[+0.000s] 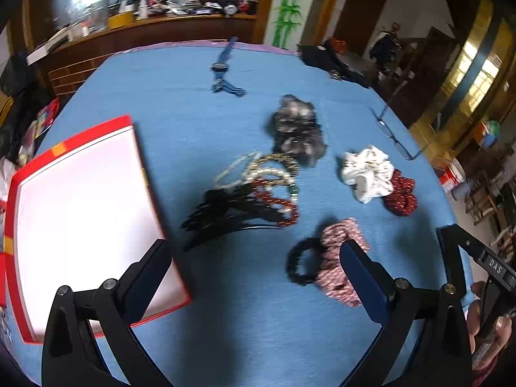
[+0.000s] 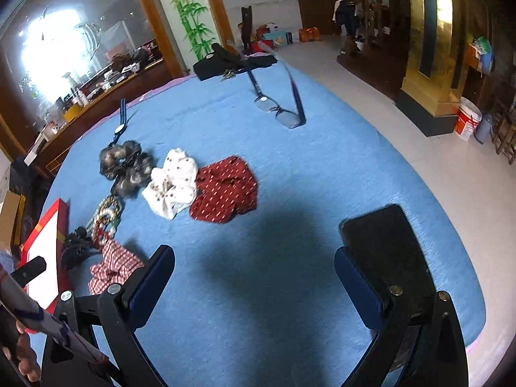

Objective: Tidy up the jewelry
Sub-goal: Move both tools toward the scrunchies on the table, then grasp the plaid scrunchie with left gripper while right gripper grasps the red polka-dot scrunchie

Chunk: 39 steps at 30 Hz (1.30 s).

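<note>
1. red box (image 1: 80, 213), near left on the blue cloth (image 1: 193, 122): stiff, light, bare inside.
2. scrunchies, such as the checked scrunchie (image 1: 338, 258) near right: soft, light; pinch a fold.
3. bead strings (image 1: 267, 180), centre: slippery, tangled; lift at a bunch.
4. left tongs (image 1: 254, 274) and right tongs (image 2: 254, 274): wide, holding nothing.

Our two grippers: black frames, blue-padded fingers

We see the left gripper (image 1: 256, 267) and right gripper (image 2: 254, 272) built alike: glossy black linkage arms, round silver screws at the pivots, and flat fingers (image 1: 364, 277) faced in dark blue. Beside the red box (image 1: 80, 213), the neighbouring black tool bears white letters "DAS", with bare skin of our hand (image 1: 490, 325) just under it.
</note>
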Each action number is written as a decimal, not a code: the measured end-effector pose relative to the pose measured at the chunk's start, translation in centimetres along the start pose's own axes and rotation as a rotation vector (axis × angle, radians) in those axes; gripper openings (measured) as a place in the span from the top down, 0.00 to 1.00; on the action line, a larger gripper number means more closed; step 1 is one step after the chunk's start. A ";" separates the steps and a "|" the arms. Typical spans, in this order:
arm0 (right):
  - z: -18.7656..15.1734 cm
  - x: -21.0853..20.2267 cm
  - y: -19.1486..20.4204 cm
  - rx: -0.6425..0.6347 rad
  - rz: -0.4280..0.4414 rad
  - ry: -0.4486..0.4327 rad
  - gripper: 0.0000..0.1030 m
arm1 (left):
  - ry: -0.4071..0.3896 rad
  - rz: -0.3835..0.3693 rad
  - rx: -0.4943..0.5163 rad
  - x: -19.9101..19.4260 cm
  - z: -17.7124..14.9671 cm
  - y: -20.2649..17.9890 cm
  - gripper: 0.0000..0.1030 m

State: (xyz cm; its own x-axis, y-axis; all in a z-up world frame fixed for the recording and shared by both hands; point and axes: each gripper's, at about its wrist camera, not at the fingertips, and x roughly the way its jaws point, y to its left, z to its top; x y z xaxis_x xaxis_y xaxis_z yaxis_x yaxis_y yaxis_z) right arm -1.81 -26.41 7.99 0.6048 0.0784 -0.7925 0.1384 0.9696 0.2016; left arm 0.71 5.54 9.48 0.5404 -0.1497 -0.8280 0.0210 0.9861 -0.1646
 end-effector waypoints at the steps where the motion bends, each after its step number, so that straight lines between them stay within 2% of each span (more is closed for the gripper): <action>1: 0.2 0.0 -0.1 0.001 -0.002 -0.002 0.02 | 0.005 -0.009 0.010 0.2 0.2 -0.6 0.00; 12: 3.3 2.9 1.1 -0.029 -0.034 0.029 0.02 | 0.057 -0.043 0.093 2.6 0.5 -5.4 0.00; 21: 4.4 6.8 3.8 -0.096 -0.059 0.087 0.02 | 0.084 -0.027 0.112 3.9 -0.1 -5.9 0.00; 30: 4.7 10.0 4.1 -0.115 -0.088 0.142 0.03 | 0.102 -0.008 0.144 4.7 -0.9 -6.6 0.00; 33: 4.6 10.7 4.2 -0.120 -0.087 0.161 0.12 | 0.104 -0.003 0.149 4.9 -1.0 -6.7 0.00; 35: 4.5 11.1 4.3 -0.125 -0.082 0.174 0.23 | 0.107 0.002 0.151 5.0 -1.1 -6.7 0.00; 39: 4.2 11.5 4.4 -0.136 -0.079 0.185 0.38 | 0.111 0.006 0.154 5.2 -1.2 -6.7 0.00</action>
State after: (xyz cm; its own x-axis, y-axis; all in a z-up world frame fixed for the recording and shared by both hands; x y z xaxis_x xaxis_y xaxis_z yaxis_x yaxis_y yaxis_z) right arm 9.04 -22.25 2.12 0.4407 0.0301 -0.8971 0.0654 0.9957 0.0655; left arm 2.35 -1.92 5.63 0.4448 -0.1424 -0.8842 0.1516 0.9850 -0.0824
